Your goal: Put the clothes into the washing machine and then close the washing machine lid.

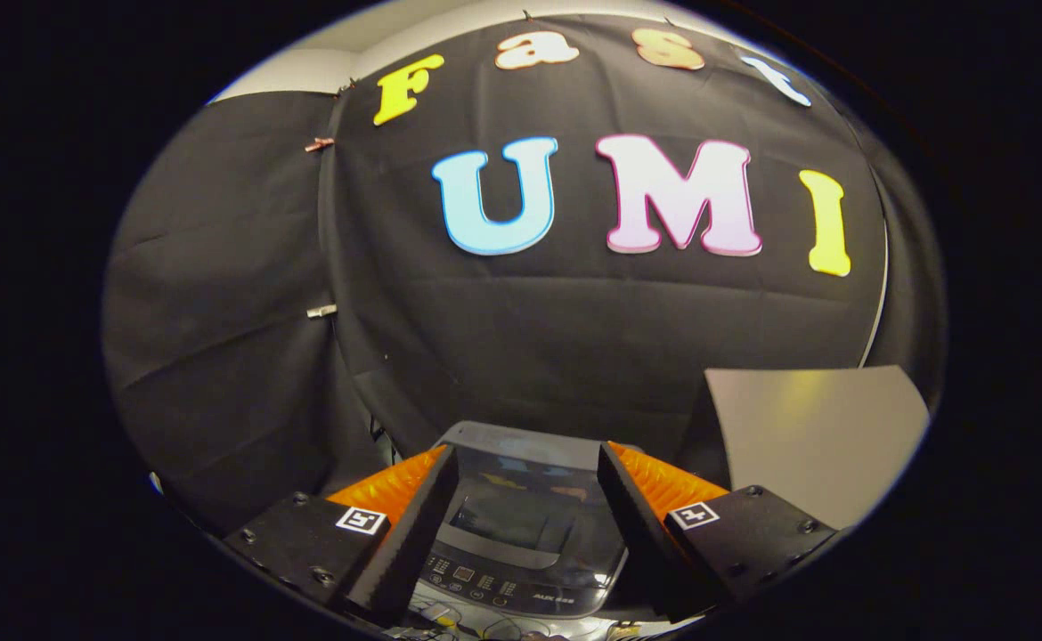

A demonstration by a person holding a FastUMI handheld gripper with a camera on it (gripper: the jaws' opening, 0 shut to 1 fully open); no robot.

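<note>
- The gripper (528,481) hangs above a small top-loading washing machine (521,525), its two fingers spread wide with nothing between them but the view of the appliance below.
- The washing machine lid (521,507) lies flat and closed, its dark glossy panel mirroring the booth wall behind; the control panel (503,592) sits at the near end, closest to the fingers.
- The machine's long axis runs away from the gripper toward the black backdrop, with the lid's hinge side apparently at the far end.
- A pale board (815,436) stands just right of the machine.
- Judged from this, loading appears done or not begun; the next move calls for checking the lid.
</note>
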